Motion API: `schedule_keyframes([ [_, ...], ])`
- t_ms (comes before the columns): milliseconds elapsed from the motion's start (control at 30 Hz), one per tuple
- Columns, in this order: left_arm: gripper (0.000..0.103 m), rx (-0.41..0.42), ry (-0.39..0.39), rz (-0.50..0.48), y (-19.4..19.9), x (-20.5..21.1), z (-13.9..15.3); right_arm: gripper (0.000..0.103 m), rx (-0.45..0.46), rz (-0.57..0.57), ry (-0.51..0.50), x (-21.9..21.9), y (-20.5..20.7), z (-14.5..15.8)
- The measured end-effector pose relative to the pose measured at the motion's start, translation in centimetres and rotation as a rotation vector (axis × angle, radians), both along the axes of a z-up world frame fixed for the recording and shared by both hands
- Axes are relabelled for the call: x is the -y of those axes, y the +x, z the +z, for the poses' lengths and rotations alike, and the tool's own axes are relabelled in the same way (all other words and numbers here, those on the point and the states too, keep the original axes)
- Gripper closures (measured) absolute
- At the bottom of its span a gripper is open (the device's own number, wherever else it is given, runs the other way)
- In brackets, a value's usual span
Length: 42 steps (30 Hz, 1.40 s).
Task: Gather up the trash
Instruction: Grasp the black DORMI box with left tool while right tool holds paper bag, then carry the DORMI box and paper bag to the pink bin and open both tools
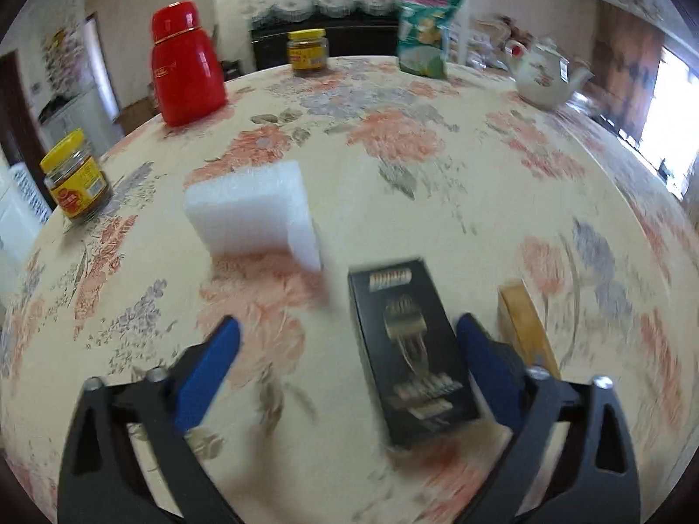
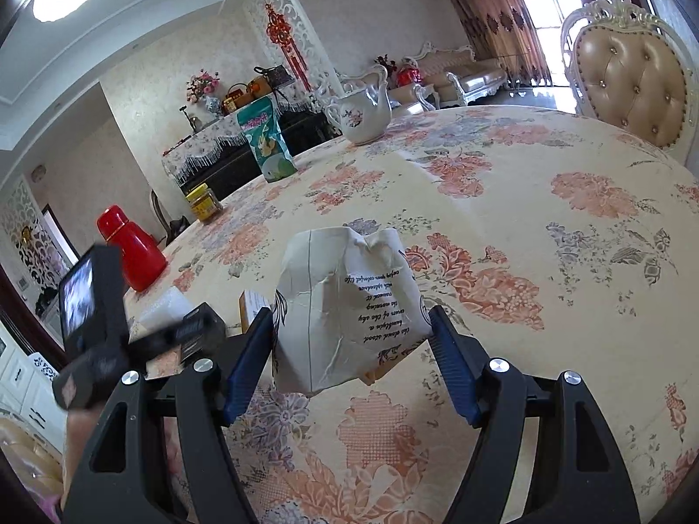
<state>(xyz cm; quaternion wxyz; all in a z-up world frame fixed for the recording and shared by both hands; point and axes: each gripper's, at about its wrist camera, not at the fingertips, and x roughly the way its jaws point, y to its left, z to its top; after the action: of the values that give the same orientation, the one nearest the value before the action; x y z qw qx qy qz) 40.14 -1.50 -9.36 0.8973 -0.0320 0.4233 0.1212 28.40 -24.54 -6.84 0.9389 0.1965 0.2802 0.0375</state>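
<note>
A black carton (image 1: pixel 413 351) lies on the floral tablecloth between the blue fingers of my left gripper (image 1: pixel 349 325), close to the right finger; the jaws stand wide open. A white foam block (image 1: pixel 253 212) sits just beyond, to the left. A yellow-brown box (image 1: pixel 526 327) lies right of the gripper. My right gripper (image 2: pixel 349 321) has its blue fingers on both sides of a crumpled white paper bag (image 2: pixel 345 305) with printed text, touching its sides. The black carton (image 2: pixel 203 329), foam block (image 2: pixel 166 305) and left gripper also show at the right wrist view's left.
A red flask (image 1: pixel 188 65), two yellow-lidded jars (image 1: pixel 76 177) (image 1: pixel 307 51), a green snack pouch (image 1: pixel 426 28) and a white teapot (image 1: pixel 546 74) stand around the table's far edge. A padded chair (image 2: pixel 629 74) stands at the far right.
</note>
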Motion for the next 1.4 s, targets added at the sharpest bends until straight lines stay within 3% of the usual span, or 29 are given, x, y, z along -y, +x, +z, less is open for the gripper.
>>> schedule_keyframes([
  [33, 0.023, -0.006, -0.003, -0.018, -0.3, -0.2, -0.2, 0.035, -0.002, 0.001, 0.003, 0.0, 0.0, 0.0],
  [200, 0.023, 0.054, -0.078, -0.078, -1.6, -1.4, -0.4, 0.035, -0.006, 0.012, -0.016, -0.4, 0.1, -0.2],
  [333, 0.024, 0.076, -0.084, -0.091, -1.3, -1.4, 0.2, 0.035, -0.017, 0.016, -0.027, -0.8, 0.3, -0.4],
  [400, 0.041, 0.055, -0.091, -0.116, -1.1, -1.2, 0.0, 0.035, -0.019, 0.017, -0.032, -0.8, 0.3, -0.5],
  [467, 0.065, 0.035, -0.116, -0.152, -1.4, -0.9, -0.3, 0.035, -0.024, 0.019, -0.036, -0.8, 0.4, -0.6],
  [733, 0.065, 0.195, -0.065, -0.252, -7.6, 0.3, 2.8, 0.035, -0.036, 0.055, -0.062, -1.7, 0.7, -0.9],
  [933, 0.065, 0.323, -0.062, -0.254, -12.5, -0.3, 4.1, 0.035, -0.014, 0.091, -0.096, -2.7, 0.2, -0.6],
  [1400, 0.065, 0.377, -0.147, -0.265, -13.8, -2.4, 4.5, 0.035, -0.005, 0.062, -0.202, -4.2, -0.2, -0.1],
])
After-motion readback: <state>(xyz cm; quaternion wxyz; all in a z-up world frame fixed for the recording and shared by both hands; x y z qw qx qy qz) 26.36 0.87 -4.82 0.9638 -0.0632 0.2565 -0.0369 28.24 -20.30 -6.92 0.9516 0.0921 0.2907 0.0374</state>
